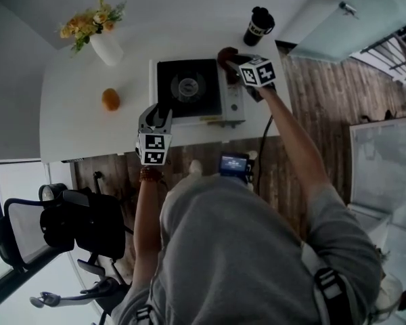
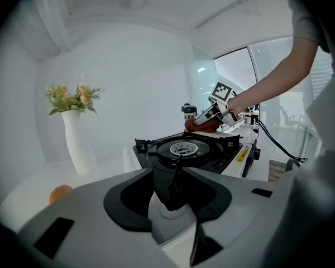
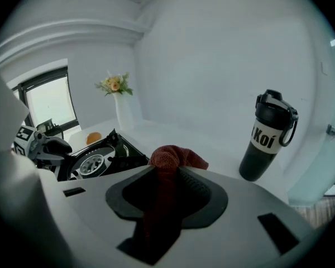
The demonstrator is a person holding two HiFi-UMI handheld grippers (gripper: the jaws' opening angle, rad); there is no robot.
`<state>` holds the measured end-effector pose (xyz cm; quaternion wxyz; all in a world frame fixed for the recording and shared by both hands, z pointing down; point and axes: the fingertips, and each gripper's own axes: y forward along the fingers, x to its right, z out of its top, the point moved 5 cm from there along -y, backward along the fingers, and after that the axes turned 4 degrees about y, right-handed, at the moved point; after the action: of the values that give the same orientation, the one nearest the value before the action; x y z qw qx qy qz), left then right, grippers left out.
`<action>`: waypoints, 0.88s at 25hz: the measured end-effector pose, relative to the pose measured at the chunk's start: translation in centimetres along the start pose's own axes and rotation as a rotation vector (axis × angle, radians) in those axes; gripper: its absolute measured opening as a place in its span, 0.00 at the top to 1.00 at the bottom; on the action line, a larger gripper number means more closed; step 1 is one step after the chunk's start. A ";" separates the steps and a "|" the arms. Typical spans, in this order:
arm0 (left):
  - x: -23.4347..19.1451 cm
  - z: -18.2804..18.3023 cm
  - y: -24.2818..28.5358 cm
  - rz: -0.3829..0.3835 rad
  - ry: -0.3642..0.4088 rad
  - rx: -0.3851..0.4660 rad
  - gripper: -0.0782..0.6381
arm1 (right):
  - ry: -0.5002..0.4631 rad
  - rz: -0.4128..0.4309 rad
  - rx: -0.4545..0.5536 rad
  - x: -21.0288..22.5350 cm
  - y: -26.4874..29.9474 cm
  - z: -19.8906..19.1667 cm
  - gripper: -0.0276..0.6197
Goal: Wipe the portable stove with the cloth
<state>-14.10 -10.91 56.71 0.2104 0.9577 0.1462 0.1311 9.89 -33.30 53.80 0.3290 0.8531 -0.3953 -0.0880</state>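
Observation:
The portable stove [image 1: 189, 87] has a white body and a black top with a round burner [image 2: 184, 148]. It stands on the white table [image 1: 74, 120]. My left gripper [image 1: 155, 116] sits at the stove's near left corner, and its jaws [image 2: 176, 197] close on that corner. At the stove's far right corner my right gripper [image 1: 235, 63] is shut on a bunched dark red cloth [image 3: 176, 156]. The cloth [image 2: 204, 126] rests at the far edge of the stove top. The stove [image 3: 97, 161] lies left of the cloth in the right gripper view.
A black bottle [image 1: 259, 26] stands just behind the right gripper. A white vase of flowers [image 1: 107, 46] and an orange [image 1: 110, 99] sit left of the stove. A black office chair [image 1: 61, 225] stands by the table's near edge.

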 end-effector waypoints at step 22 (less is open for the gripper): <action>-0.1 0.0 0.1 0.009 -0.011 0.000 0.64 | -0.171 0.077 -0.095 -5.9 -1.4 -3.0 0.77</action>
<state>-14.20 -11.04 56.72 0.2107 0.9590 0.1407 0.1271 8.08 -26.82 54.59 0.3372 0.8101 -0.4499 -0.1664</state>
